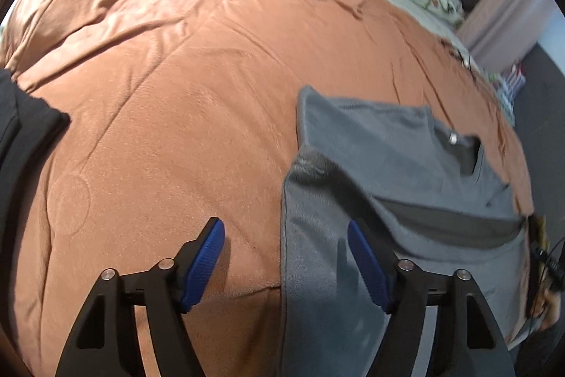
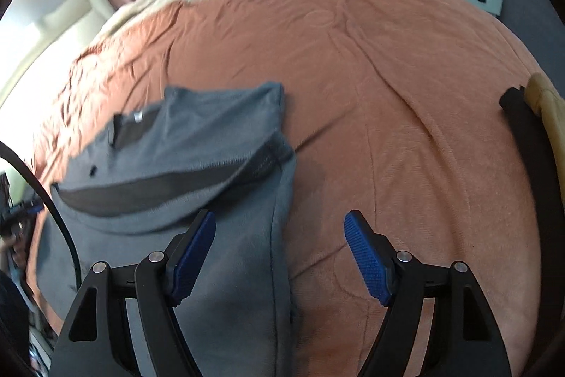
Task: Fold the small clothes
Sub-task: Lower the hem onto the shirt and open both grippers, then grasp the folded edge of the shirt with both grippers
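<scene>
above the orange blanket [image 1: 176, 94], both grippers, left [image 1: 286, 257] and right [image 2: 279, 249], tilt downward, fingers spread, flanking the grey garment [image 2: 197, 136].

Two downward wrist views sharing grey garment [image 1: 388, 158] [image 2: 197, 143].

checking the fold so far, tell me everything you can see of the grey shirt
The grey shirt looks like soft, fleecy knit, with a darker inner neckline and a small tag at the collar. It lies flat on the orange blanket, both side edges folded inward and a darker band running across its middle. Neither open claw grips it; one blue pad hangs over its lower part.
</scene>
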Available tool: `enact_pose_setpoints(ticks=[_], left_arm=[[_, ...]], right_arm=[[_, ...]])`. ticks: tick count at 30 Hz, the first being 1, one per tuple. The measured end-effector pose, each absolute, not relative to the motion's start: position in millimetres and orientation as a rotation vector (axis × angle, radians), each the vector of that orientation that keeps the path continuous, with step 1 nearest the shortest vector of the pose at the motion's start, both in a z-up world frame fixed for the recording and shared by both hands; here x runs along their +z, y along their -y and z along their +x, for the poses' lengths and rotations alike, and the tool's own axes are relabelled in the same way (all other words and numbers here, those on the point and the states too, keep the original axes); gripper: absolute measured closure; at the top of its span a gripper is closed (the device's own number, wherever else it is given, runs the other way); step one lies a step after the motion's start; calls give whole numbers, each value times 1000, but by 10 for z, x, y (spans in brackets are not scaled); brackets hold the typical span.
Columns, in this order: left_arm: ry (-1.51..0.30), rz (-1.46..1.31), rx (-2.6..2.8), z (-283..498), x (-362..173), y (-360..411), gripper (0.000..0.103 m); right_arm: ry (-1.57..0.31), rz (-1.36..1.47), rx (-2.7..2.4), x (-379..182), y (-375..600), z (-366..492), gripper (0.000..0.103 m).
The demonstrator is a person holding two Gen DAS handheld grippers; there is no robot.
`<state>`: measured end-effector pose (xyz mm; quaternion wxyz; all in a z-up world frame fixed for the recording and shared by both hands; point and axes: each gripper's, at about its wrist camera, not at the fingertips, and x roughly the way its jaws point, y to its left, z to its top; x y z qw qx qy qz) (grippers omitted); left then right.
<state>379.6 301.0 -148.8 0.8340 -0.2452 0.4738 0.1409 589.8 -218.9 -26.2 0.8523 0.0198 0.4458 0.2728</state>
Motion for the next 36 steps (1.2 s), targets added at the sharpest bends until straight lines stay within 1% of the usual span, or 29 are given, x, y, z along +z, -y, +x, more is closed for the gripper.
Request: enact_pose_setpoints(ticks=[7,9,12,15,17,18,19,20,21,22,23,25,29,36], left_arm=[[-1041,-477,255,3972,-1596,-2987,33],[-1039,-469,259,4038,-1622,-3018,35],[-1043,-484,262,4118,-1674,-3091,41],[-1044,-484,253,4193,-1714,-3121,49],[-1036,-480,246,4235,-1718,-3118,58],[-1031,-481,243,4248,-1719,-3123,62],[-1025,-484,238,4258,-1718,-3131,74],[-1010,-492,227,4261,-1710,-3136,86],[-995,-498,224,4254,-1696,-3140,89],[-986,-499,227,4249,-1680,-3144,93],[-968,-501,234,4230,-1654,-3155,95],[-948,-519,242,4197,-1634,-3191,96],[-935,-608,260,4120,-1688,-3344,97],[-956,-657,235,4153,-1743,-3349,96]], right_arm=[[-968,-7,585,-344,2005,6121,29],[-966,-16,588,-355,1959,6191,31],[-958,-26,591,-389,1915,6276,37],[-944,-37,589,-414,1856,6354,47],[-933,-30,584,-439,1818,6398,60],[-924,-23,583,-442,1817,6416,63],[-915,-16,585,-443,1807,6420,73],[-904,-5,592,-441,1818,6422,88],[-885,13,599,-436,1842,6423,94],[-874,25,597,-434,1876,6419,99],[-864,42,594,-434,1916,6416,100],[-856,82,579,-448,2002,6422,100],[-883,140,543,-561,2118,6436,101],[-942,209,579,-617,2101,6487,100]])
